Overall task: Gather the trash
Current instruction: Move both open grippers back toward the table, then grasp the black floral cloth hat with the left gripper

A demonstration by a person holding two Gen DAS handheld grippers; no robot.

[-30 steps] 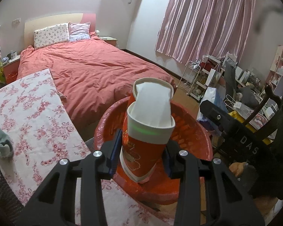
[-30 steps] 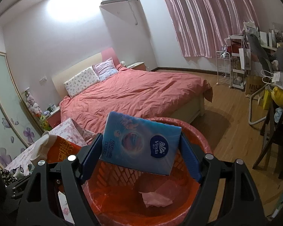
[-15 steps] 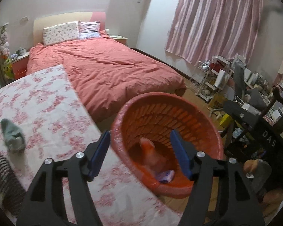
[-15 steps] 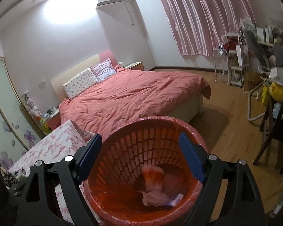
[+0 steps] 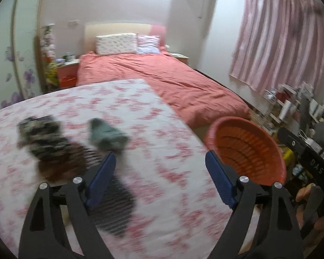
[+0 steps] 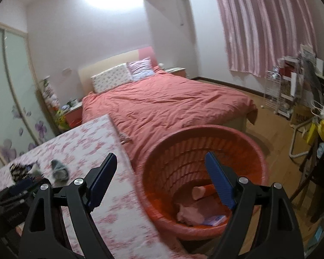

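The red slotted trash basket (image 6: 244, 142) stands on the floor beside the table. Inside it lie a paper cup (image 6: 202, 191), crumpled pink paper (image 6: 189, 213) and a blue tissue pack (image 6: 215, 219). My right gripper (image 6: 161, 179) is open and empty above the basket's near left rim. My left gripper (image 5: 161, 178) is open and empty over the floral table (image 5: 162, 129), with the basket (image 5: 248, 149) to its right. A grey-green cloth (image 5: 107, 137) and dark patterned cloths (image 5: 47, 142) lie on the table, blurred.
A bed with a pink-red cover (image 6: 168, 105) lies behind the table and basket. A cluttered rack (image 6: 291, 90) and a chair (image 6: 313, 161) stand at the right on the wooden floor. The left gripper's body (image 6: 13, 205) shows at lower left in the right wrist view.
Both grippers opened and dropped their loads into the basket: the left its paper cup, the right its blue tissue pack. The left gripper then swung left over the table.
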